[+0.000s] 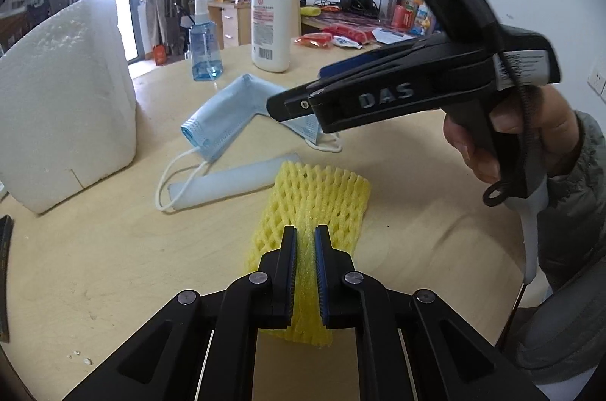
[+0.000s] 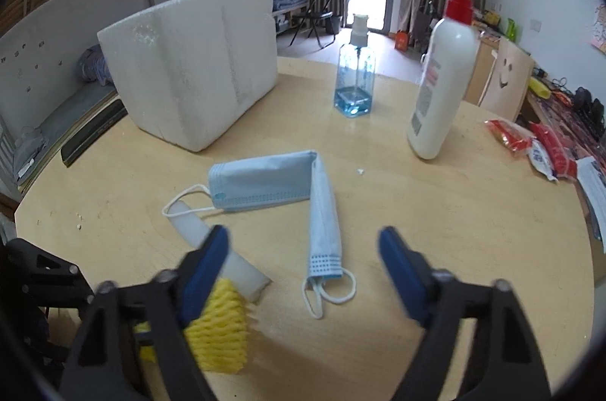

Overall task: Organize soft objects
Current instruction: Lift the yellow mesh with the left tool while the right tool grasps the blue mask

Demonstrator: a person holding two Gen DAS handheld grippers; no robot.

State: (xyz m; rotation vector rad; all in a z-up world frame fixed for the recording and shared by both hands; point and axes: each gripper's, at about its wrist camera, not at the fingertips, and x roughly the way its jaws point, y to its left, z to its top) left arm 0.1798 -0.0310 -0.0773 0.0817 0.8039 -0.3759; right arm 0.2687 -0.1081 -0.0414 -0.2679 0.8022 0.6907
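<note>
My left gripper point(image 1: 306, 234) is shut on the near end of a yellow foam net sleeve point(image 1: 314, 196) lying on the wooden table point(image 1: 113, 249). The sleeve also shows in the right wrist view point(image 2: 217, 332). A folded blue face mask point(image 2: 272, 185) point(image 1: 231, 109) lies beyond it, with a white foam strip point(image 1: 227, 181) point(image 2: 235, 264) partly under its ear loop. My right gripper point(image 2: 303, 245) is open and empty, hovering above the mask's near end; seen from the side in the left wrist view point(image 1: 276, 103).
A white styrofoam box point(image 2: 189, 60) point(image 1: 57, 97) stands at the back left. A blue spray bottle point(image 2: 354, 75) and a white lotion pump bottle point(image 2: 443, 75) stand behind the mask. Red snack packets point(image 2: 530, 143) lie at the right edge.
</note>
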